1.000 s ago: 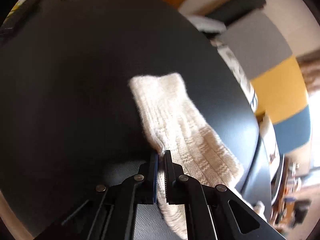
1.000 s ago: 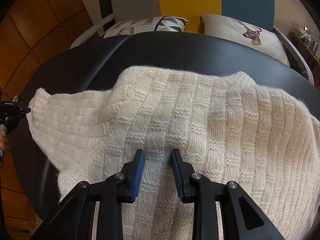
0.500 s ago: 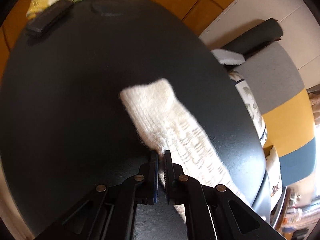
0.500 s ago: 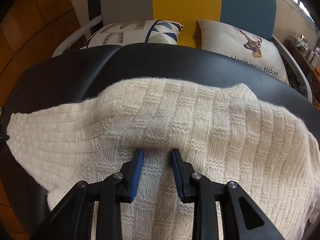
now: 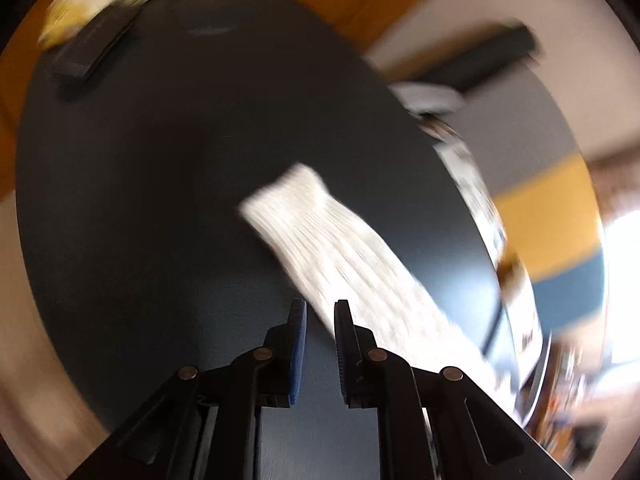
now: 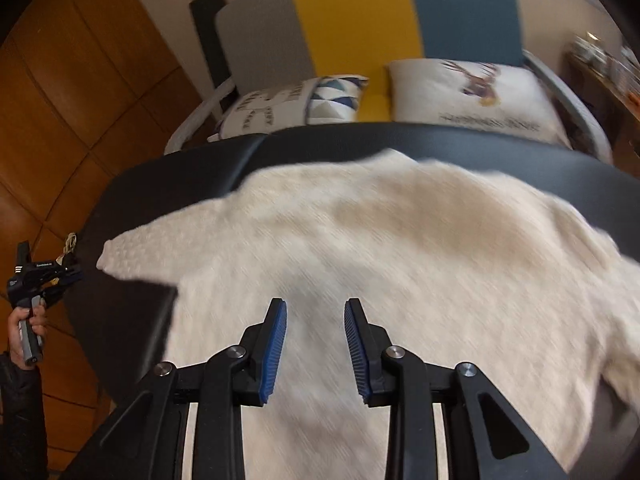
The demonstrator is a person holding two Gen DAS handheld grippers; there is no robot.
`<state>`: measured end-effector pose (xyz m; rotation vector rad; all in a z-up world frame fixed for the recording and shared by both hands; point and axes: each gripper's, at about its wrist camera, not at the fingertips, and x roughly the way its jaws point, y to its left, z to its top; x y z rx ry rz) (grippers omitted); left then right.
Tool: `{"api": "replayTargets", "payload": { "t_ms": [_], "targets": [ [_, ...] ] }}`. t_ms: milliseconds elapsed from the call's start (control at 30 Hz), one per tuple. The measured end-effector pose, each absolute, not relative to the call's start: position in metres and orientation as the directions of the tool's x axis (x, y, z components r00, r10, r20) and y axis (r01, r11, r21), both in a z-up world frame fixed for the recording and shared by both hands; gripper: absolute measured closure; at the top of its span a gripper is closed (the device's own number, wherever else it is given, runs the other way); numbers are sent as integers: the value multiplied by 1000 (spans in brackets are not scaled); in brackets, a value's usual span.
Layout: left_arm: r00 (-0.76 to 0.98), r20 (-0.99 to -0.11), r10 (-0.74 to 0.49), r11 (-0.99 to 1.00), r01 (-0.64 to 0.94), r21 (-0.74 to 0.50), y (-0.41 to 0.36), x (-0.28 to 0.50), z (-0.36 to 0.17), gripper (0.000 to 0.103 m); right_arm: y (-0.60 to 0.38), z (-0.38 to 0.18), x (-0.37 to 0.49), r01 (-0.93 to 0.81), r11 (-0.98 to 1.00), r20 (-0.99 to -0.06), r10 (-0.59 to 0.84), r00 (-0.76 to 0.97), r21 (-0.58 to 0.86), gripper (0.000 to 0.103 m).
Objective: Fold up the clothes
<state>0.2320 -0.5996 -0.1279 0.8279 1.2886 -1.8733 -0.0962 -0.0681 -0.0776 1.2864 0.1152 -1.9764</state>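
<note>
1. Lying spread across a black padded table (image 6: 192, 184), a cream knit sweater (image 6: 400, 248) has its body flat and 1 sleeve (image 5: 332, 252) stretched out to the left.
2. Hovering over the sweater's near middle, the right gripper (image 6: 315, 344) has its blue-padded jaws parted with nothing between them; knit shows through the gap.
3. Hanging low over bare table beside the sleeve, the left gripper (image 5: 320, 344) is partly open and empty, the sleeve's near edge just off its right finger.
4. Running away from that gripper on a diagonal, the sleeve's long axis ends in a cuff (image 5: 284, 192) further along the table.
5. Judging by reach, the left gripper is nearer the sleeve and the right nearer the body; the sleeve lies unfolded.
</note>
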Motion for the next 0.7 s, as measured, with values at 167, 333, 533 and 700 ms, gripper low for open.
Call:
{"api": "replayTargets", "payload": {
  "t_ms": [167, 333, 533, 700],
  "targets": [
    [-611, -787, 83, -613, 592, -524, -486, 185, -127, 87, 64, -99, -77, 461, -805, -838, -505, -205, 373, 73],
    [-514, -814, 270, -746, 423, -515, -372, 156, -147, 86, 167, -137, -66, 262, -871, -849, -475, -230, 416, 73],
    [-450, -839, 305, -774, 397, -494, -326, 130, -164, 82, 201, -167, -57, 193, -834, -804, -551, -225, 517, 73],
    [-456, -831, 317, -748, 419, -515, -302, 139, -165, 71, 207, -170, -56, 218, -786, -753, -617, -229, 578, 66]
  ]
}}
